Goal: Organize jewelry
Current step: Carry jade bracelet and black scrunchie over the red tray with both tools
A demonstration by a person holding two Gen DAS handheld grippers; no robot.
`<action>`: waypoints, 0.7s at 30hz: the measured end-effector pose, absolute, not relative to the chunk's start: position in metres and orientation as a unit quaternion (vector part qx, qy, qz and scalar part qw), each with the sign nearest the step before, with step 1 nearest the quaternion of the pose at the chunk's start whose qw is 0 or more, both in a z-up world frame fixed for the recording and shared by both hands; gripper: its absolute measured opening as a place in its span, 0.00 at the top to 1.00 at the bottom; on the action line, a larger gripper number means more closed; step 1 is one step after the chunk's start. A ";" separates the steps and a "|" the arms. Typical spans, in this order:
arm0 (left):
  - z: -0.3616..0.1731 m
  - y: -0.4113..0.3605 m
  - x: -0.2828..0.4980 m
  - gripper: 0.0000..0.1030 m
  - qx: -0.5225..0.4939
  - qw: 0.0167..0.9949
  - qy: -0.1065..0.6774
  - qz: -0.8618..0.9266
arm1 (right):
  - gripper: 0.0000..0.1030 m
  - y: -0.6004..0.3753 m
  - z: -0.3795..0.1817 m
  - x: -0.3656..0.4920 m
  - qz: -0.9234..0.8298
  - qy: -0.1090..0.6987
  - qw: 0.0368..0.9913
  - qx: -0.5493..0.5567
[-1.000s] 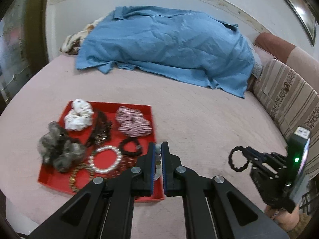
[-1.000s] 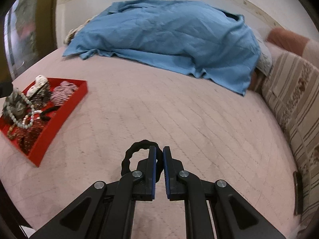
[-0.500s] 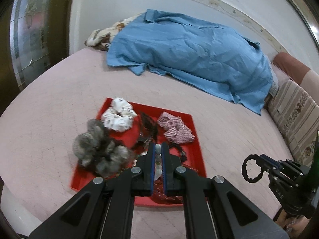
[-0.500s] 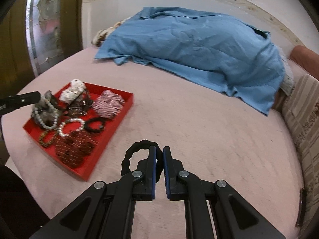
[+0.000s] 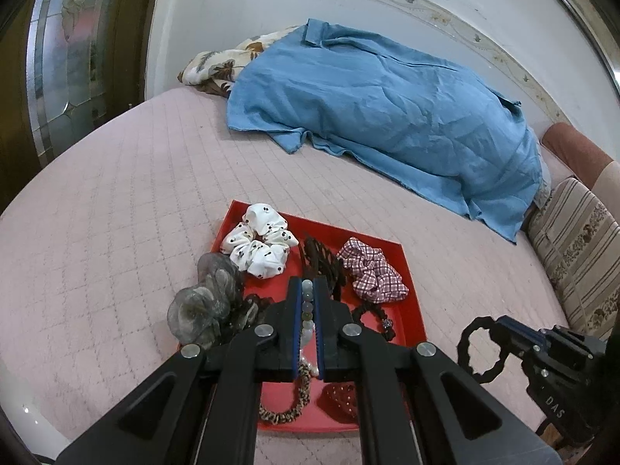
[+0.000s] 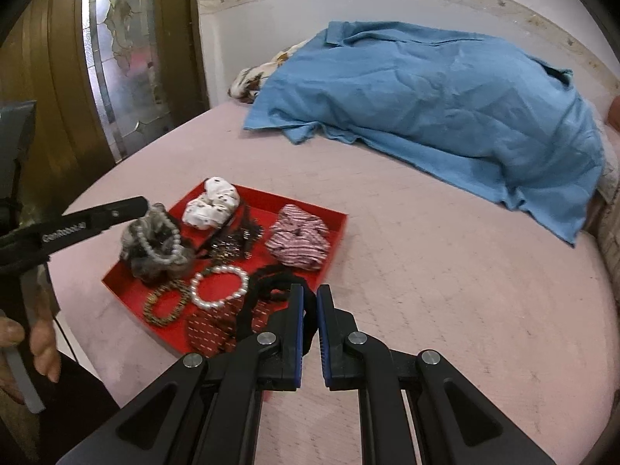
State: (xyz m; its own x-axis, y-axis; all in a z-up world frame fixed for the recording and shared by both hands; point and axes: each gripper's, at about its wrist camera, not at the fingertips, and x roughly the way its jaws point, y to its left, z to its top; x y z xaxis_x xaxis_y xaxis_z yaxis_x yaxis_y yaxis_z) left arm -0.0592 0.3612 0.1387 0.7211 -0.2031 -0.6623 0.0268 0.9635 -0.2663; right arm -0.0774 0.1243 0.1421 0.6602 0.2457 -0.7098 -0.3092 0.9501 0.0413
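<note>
A red tray (image 5: 391, 244) (image 6: 337, 228) lies on the pink bed, filled with scrunchies and bracelets. My left gripper (image 5: 307, 290) is shut on a string of pale grey beads (image 5: 307, 306) and holds it above the tray. The beads hang over the grey scrunchie (image 6: 162, 236) in the right wrist view. My right gripper (image 6: 309, 298) is shut on a black wavy hair tie (image 6: 267, 290), held above the tray's near right corner. It also shows in the left wrist view (image 5: 478, 348).
The tray holds a white spotted scrunchie (image 5: 259, 244), a checked pink scrunchie (image 5: 372, 271), a white pearl bracelet (image 6: 221, 285) and a brown bead bracelet (image 6: 162, 306). A blue sheet (image 5: 387, 108) covers the bed's far side. A striped cushion (image 5: 577, 255) lies at the right.
Both grippers have swung left toward the tray. The tray now sits under the left gripper and just ahead of the right one. Both stay shut on their items.
</note>
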 end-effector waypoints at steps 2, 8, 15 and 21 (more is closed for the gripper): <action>0.138 0.364 -0.055 0.95 -0.130 0.917 0.370 -0.070 | 0.92 0.129 0.141 -0.074 0.157 0.385 0.908 -0.039; 0.141 0.371 -0.037 0.95 -0.153 0.913 0.369 -0.082 | 0.92 0.138 0.140 -0.067 0.167 0.389 0.906 -0.030; 0.143 0.361 -0.019 0.95 -0.123 0.921 0.362 -0.074 | 0.92 0.154 0.138 -0.059 0.181 0.392 0.901 -0.032; 0.135 0.356 -0.013 0.95 -0.101 0.923 0.366 -0.059 | 0.92 0.168 0.138 -0.049 0.187 0.387 0.902 -0.046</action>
